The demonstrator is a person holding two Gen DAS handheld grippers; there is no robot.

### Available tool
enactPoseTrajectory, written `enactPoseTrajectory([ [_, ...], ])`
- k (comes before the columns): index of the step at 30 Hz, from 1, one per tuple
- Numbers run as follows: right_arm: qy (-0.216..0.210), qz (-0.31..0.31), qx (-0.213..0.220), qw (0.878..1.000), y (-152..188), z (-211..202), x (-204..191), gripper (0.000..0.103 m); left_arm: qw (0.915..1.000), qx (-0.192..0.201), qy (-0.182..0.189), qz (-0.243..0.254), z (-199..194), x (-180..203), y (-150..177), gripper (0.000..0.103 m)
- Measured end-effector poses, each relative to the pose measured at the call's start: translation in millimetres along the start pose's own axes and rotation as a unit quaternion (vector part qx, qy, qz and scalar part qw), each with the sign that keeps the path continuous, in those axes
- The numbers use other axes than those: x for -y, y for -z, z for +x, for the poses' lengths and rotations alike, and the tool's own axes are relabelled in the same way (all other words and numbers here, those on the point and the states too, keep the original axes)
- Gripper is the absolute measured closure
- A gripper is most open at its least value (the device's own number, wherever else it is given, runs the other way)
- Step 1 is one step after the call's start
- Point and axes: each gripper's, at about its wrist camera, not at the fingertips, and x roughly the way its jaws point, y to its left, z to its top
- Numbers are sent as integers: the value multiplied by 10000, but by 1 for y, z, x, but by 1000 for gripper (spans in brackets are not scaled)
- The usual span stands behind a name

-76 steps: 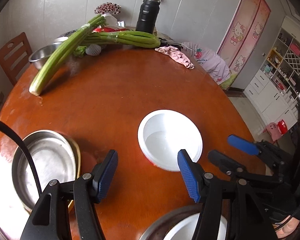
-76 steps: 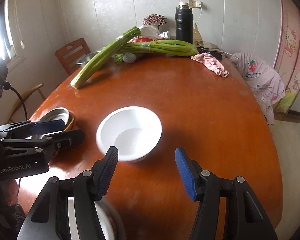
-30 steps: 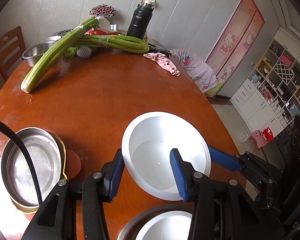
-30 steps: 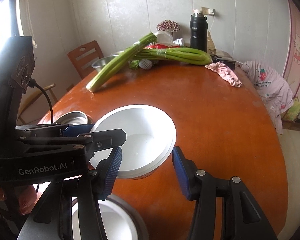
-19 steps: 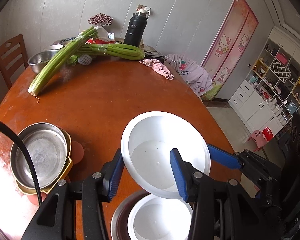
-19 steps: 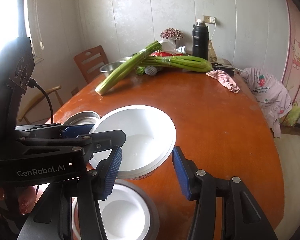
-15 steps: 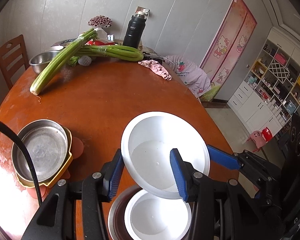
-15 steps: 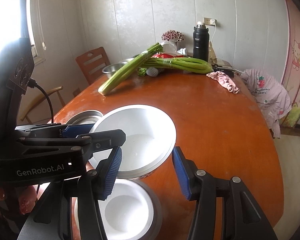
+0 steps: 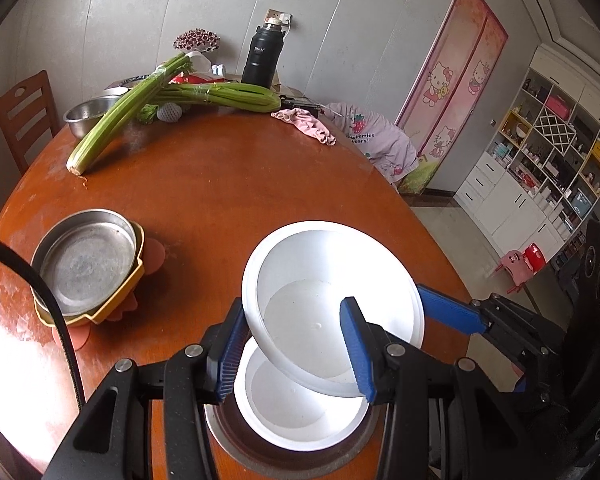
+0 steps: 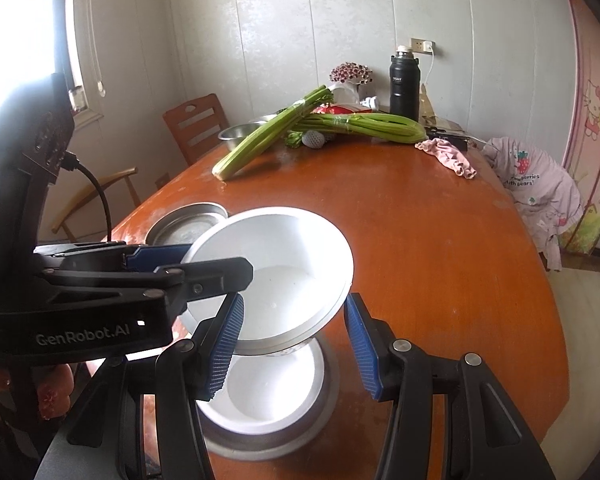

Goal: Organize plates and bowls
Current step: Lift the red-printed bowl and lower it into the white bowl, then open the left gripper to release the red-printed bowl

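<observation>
Table [image 9: 228, 184], round, red-brown wood; large white plastic bowl [image 9: 320, 280], lifted since resting on it, tilts over smaller white bowl [image 9: 296, 408] (nesting imminent). Left gripper [image 9: 296, 344] and right gripper [image 10: 292, 340], part-closed, clamp its rim.

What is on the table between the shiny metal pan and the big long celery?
Nothing. In the left wrist view, only bare orange-brown table lies between the metal pan and the celery. The right wrist view shows the same.
</observation>
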Motion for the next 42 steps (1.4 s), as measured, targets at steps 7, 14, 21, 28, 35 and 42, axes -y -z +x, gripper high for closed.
enactPoseTrajectory([
  [7,-34,-8,-142,9999,17,3,-5,49,9999,-123,-53,6,4,-2,16,57],
  [14,-28,-28,-259,9997,28,7,-9,49,9998,-198,-67,17,8,-4,30,57],
  [21,-12,-59,-341,9994,36,10,-12,49,9995,-285,-106,37,11,-6,39,57],
  [28,-28,-77,-389,9992,43,8,-15,49,9994,-326,-99,68,9,-5,46,57],
  [35,-64,-72,-439,9990,49,7,-17,49,9992,-381,-72,52,8,-5,52,57],
  [42,-75,-35,-479,9988,54,9,-17,49,9990,-433,-72,39,11,-6,56,57],
])
